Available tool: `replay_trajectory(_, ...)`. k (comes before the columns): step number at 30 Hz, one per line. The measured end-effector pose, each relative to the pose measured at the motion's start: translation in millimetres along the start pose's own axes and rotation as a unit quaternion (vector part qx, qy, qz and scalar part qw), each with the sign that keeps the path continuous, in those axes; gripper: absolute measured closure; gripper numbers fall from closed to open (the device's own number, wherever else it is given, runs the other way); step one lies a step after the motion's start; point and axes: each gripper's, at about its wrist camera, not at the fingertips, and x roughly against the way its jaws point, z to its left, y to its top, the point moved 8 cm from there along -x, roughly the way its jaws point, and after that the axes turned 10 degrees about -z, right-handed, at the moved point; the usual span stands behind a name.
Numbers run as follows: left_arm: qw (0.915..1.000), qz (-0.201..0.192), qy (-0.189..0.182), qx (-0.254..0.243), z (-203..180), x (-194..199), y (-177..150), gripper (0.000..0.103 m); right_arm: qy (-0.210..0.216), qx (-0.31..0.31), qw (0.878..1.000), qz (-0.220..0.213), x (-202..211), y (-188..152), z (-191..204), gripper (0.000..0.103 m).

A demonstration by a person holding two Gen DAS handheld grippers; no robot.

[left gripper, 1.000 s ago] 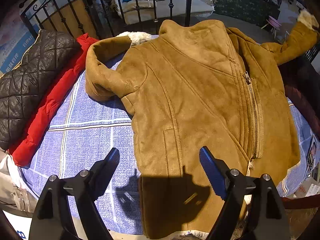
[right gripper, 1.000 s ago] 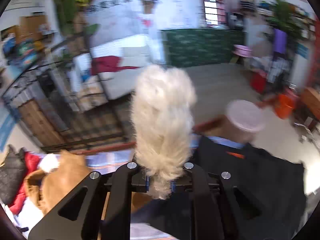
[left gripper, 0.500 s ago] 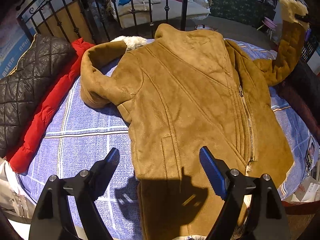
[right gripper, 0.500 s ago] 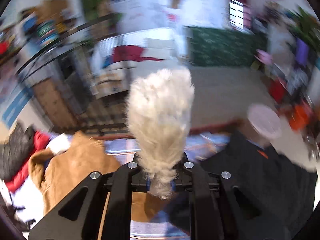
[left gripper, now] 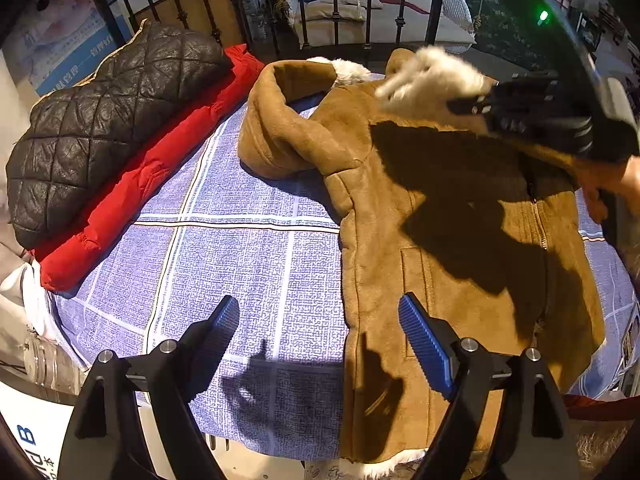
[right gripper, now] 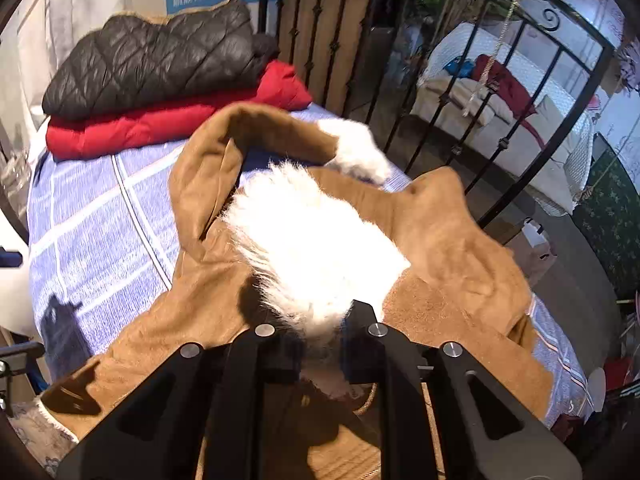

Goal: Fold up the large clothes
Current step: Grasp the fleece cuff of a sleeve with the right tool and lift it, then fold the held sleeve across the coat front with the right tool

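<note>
A tan suede jacket [left gripper: 448,216] lies front up on a blue checked cloth [left gripper: 248,248]. Its left sleeve [left gripper: 280,128] is bent at the far side, its white fur cuff [left gripper: 352,70] showing. My left gripper [left gripper: 320,324] is open and empty, low over the cloth at the jacket's near left edge. My right gripper [right gripper: 320,344] is shut on the other sleeve's white fur cuff [right gripper: 316,252] and holds it above the jacket's chest [right gripper: 440,308]. It shows in the left wrist view [left gripper: 472,102] at the upper right.
A black quilted jacket [left gripper: 96,128] lies folded on a red padded jacket [left gripper: 132,196] at the cloth's left. A black iron railing [left gripper: 360,4] stands behind the table. A plastic bottle [left gripper: 44,364] lies off the near left corner.
My right gripper has swung the fur-cuffed sleeve from out at the right over onto the jacket's chest. My left gripper has shifted left, toward the jacket's left edge.
</note>
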Motion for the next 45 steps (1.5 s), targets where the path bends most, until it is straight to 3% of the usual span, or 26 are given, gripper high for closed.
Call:
replay_trajectory(2,1.0,-0.004,0.0,-0.004,1,-3,3,0.022,-0.005,0.014,0.999,0.041,-21,-22,6,0.086)
replay_trajectory(5,0.9999,-0.01,-0.008,-0.01,-5,-11,15,0.022,0.025,-0.02,0.994,0.1,-40,-49,9,0.063)
replay_trajectory(8,0.9994,-0.024,-0.019,-0.015,-15,-22,35,0.016,0.013,-0.071,0.994,0.08,-19,-42,-5,0.038)
replay_trajectory(9,0.9992,-0.029,-0.024,-0.016,-19,-26,42,0.016,0.002,-0.08,0.994,0.069,-9,-34,-11,0.022)
replay_trajectory(10,0.999,-0.031,-0.027,-0.019,-23,-31,48,0.016,-0.003,-0.087,0.994,0.06,2,-24,-18,0.015)
replay_trajectory(14,0.9982,-0.042,-0.028,-0.034,-31,-52,77,0.016,0.013,-0.143,0.989,0.027,40,-5,-39,0.015)
replay_trajectory(18,0.9964,-0.042,-0.07,-0.023,-47,-73,111,0.016,-0.033,-0.199,0.979,0.018,61,-33,-90,0.015)
replay_trajectory(20,0.9951,-0.043,-0.085,-0.027,-60,-86,126,0.016,-0.066,-0.255,0.964,0.04,65,-68,-131,0.015)
replay_trajectory(24,0.9921,-0.045,-0.103,-0.055,-96,-108,149,0.016,-0.118,-0.366,0.92,0.069,78,-128,-201,0.015)
replay_trajectory(26,0.9896,-0.044,-0.124,-0.057,-116,-113,155,0.016,-0.127,-0.384,0.912,0.069,83,-137,-217,0.015)
replay_trajectory(29,0.989,-0.015,-0.124,-0.08,-147,-133,145,0.016,-0.103,-0.374,0.916,0.099,67,-144,-219,0.015)
replay_trajectory(33,0.99,0.045,-0.07,-0.114,-162,-176,113,0.014,-0.107,-0.303,0.936,0.144,27,-150,-197,0.01)
replay_trajectory(35,0.9909,0.07,-0.072,-0.09,-160,-192,100,0.004,-0.107,-0.281,0.934,0.191,6,-165,-188,0.004)
replay_trajectory(37,0.9911,0.083,-0.088,-0.054,-155,-201,94,0.004,-0.118,-0.258,0.937,0.206,-6,-176,-185,0.004)
replay_trajectory(45,0.9901,0.076,-0.084,-0.083,-159,-202,97,0.005,-0.135,-0.257,0.93,0.225,-17,-180,-186,0.004)
